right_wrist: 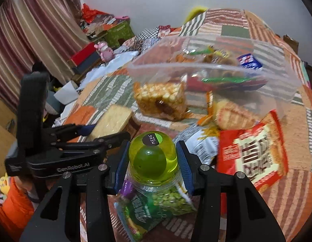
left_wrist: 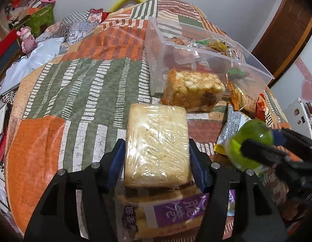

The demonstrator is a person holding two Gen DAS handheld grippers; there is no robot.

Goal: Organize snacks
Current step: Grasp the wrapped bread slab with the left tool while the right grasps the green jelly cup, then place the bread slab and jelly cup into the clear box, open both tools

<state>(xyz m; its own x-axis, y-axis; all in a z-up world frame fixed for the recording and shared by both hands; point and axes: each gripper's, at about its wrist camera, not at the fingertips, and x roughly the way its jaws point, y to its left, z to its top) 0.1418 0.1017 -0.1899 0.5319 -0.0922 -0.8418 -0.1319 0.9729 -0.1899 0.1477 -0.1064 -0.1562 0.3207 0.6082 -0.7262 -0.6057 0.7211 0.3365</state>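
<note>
While gripped: 1 pale cake (left_wrist: 157,143) | 1 green jelly (right_wrist: 153,157) | 1 clear bin (right_wrist: 276,76)

Each wrist camera looks steeply down past its own claw, close to the patchwork cloth (left_wrist: 79,80) — both share the clear tub (left_wrist: 196,46) ahead.

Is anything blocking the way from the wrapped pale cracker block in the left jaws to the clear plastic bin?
Nothing visible does: bare patchwork cloth lies between the wrapped pale cracker block and the clear plastic bin.
</note>
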